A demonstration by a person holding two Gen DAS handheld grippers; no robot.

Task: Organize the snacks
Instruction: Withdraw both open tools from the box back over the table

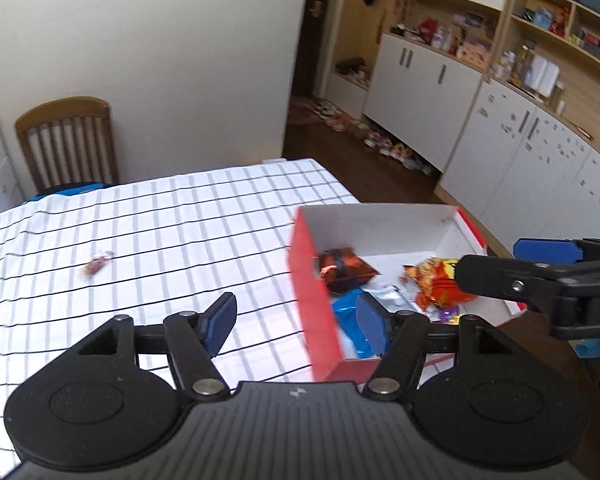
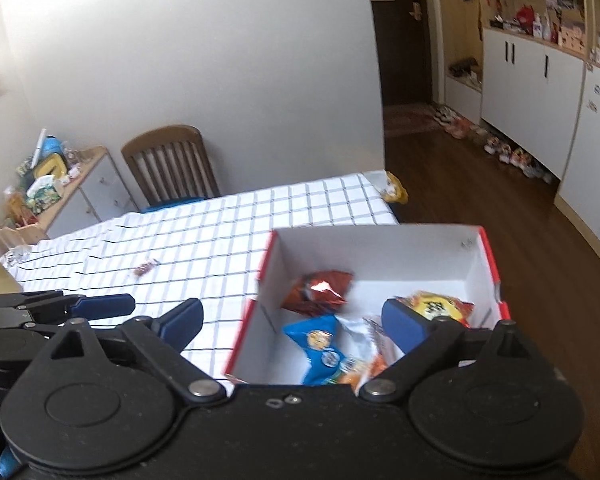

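A red box [image 1: 312, 280] with a white inside stands at the right end of the checked table [image 1: 180, 220]. In it lie an orange-brown packet [image 1: 344, 268], a blue packet [image 1: 352, 320] and a yellow-orange packet [image 1: 436, 280]. My left gripper [image 1: 296, 320] hovers open over the box's left wall, holding nothing. My right gripper [image 2: 292, 320] is wide open above the box [image 2: 380, 252], over the blue packet [image 2: 318, 344], empty too. It enters the left wrist view from the right [image 1: 508, 260]. A small brown candy [image 1: 97, 265] lies alone on the cloth, far left of the box.
A wooden chair [image 1: 68, 140] stands at the table's far side. A low cabinet [image 2: 60, 184] piled with clutter sits at the left wall. A yellow bag [image 2: 394, 190] hangs at the table's far corner. White cupboards [image 1: 420, 80] and shoes line the right wall.
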